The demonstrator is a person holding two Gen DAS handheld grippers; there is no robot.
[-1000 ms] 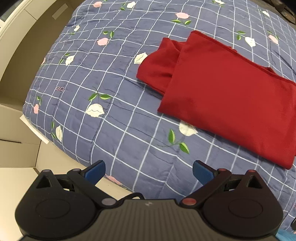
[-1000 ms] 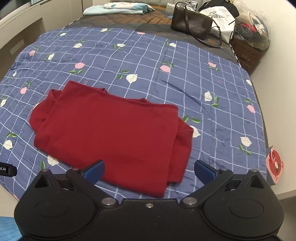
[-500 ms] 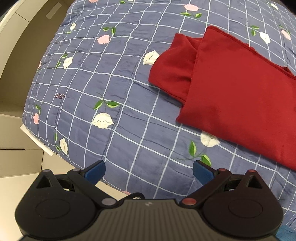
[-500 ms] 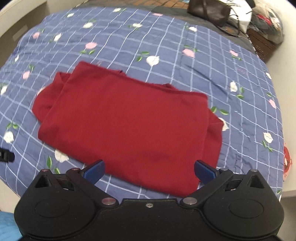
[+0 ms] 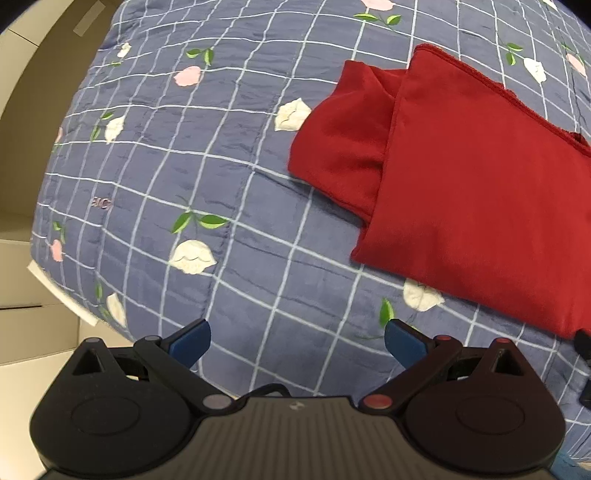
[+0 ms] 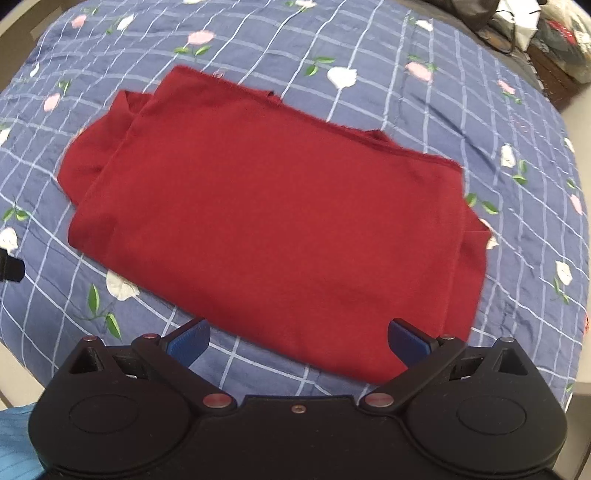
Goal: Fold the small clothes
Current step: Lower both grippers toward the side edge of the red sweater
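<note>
The left gripper (image 5: 297, 341) has its two blue-tipped fingers (image 5: 190, 341) spread wide with nothing between them; under the gap lies only bare quilt (image 5: 207, 184). It hangs over the near edge of the bed, off to the left of the red garment (image 5: 480, 192), and does not touch the cloth. The right gripper (image 6: 298, 341) is likewise wide apart and empty, its blue fingers (image 6: 408, 341) set on either side of the garment's near edge; whether the tips touch the fabric cannot be told from this view, though the right tip overlaps the red cloth in the picture.

The red garment (image 6: 273, 218) lies flat on the quilt (image 6: 443, 110) as a folded, roughly rectangular bundle. In the left wrist view a lower layer sticks out past the top layer at the garment's left end, forming a smaller flap; in the right wrist view a narrow strip of lower layer also shows along the right side. The far edge is slightly frayed and uneven.

The quilt is blue-grey with a white grid and scattered white and pink flowers with green leaves. Beyond it, at the far right corner in the right wrist view, sit dark bags (image 6: 535, 26), blurred. A pale cabinet front (image 5: 26, 277) stands left of the bed in the left wrist view
</note>
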